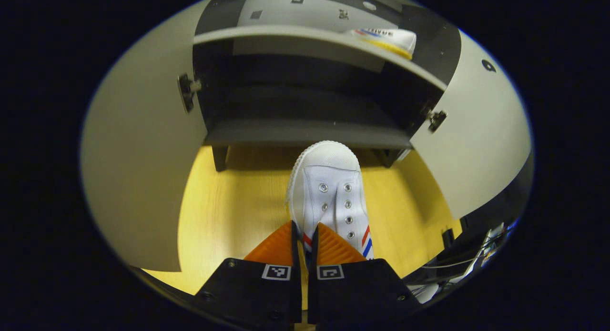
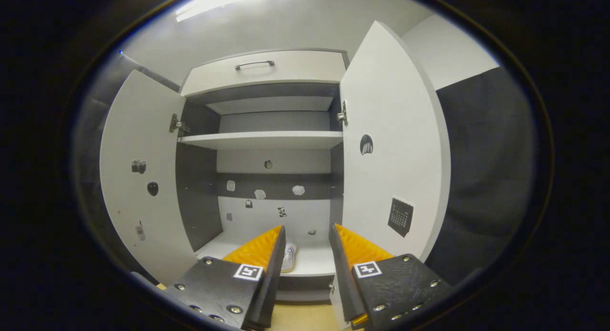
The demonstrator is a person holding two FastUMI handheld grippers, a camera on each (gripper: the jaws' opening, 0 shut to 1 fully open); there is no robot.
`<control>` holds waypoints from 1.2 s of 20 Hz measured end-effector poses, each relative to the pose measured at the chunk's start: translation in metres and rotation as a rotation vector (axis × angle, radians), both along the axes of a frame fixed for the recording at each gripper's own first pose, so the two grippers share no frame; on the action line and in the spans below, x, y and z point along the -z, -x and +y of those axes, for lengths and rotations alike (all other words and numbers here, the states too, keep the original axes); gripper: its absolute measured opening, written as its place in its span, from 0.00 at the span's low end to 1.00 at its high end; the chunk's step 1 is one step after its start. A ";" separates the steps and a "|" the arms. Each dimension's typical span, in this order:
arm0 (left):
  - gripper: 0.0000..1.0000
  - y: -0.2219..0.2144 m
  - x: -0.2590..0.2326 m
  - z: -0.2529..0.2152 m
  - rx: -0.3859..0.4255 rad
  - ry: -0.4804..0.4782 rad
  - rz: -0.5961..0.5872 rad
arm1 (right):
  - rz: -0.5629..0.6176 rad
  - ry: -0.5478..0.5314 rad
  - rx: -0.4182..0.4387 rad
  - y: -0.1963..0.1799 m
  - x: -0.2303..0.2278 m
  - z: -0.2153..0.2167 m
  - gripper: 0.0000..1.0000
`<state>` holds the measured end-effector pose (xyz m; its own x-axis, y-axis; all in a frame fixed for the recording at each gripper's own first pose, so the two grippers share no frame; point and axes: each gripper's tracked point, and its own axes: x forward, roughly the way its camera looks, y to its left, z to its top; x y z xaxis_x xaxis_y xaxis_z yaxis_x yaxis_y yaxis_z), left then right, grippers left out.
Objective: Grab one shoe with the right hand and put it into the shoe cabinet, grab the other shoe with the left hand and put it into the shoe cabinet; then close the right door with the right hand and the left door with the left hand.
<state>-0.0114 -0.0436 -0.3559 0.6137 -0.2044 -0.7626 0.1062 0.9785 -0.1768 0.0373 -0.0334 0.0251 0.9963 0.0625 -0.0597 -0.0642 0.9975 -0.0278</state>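
Observation:
A white canvas shoe (image 1: pixel 329 188) with red and blue side stripes points toe-first at the open shoe cabinet (image 1: pixel 305 133), over the yellow floor. My left gripper (image 1: pixel 305 230) is shut on the shoe's rear left rim, which is pinched between the two fingers. The other white shoe (image 1: pixel 387 38) lies on a light shelf inside the cabinet, toward its right side. In the right gripper view that shoe (image 2: pixel 289 257) shows on the shelf just past the fingers. My right gripper (image 2: pixel 307 232) stands open in front of the cabinet (image 2: pixel 267 140) with nothing between its fingers.
Both cabinet doors stand wide open: the left door (image 1: pixel 143 169) and right door (image 1: pixel 476 140) flank the held shoe. In the right gripper view the right door (image 2: pixel 391 145) is close on the right, the left door (image 2: pixel 138 178) farther off. A drawer (image 2: pixel 262 71) tops the cabinet.

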 end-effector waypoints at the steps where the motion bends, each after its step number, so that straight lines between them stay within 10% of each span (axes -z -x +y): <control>1: 0.06 -0.005 -0.020 0.005 -0.001 0.005 -0.035 | -0.002 -0.004 -0.003 -0.001 0.000 0.001 0.55; 13: 0.06 -0.127 -0.188 -0.003 -0.001 0.061 -0.362 | -0.007 -0.033 -0.026 -0.001 0.002 0.009 0.55; 24: 0.05 -0.254 -0.213 0.006 -0.101 0.077 -0.390 | 0.011 -0.015 -0.002 0.006 0.016 0.005 0.55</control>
<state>0.2422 -0.0378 -0.1433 0.8738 -0.1758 -0.4534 0.0841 0.9729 -0.2152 0.0317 -0.0282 0.0087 0.9954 0.0659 -0.0692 -0.0669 0.9977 -0.0122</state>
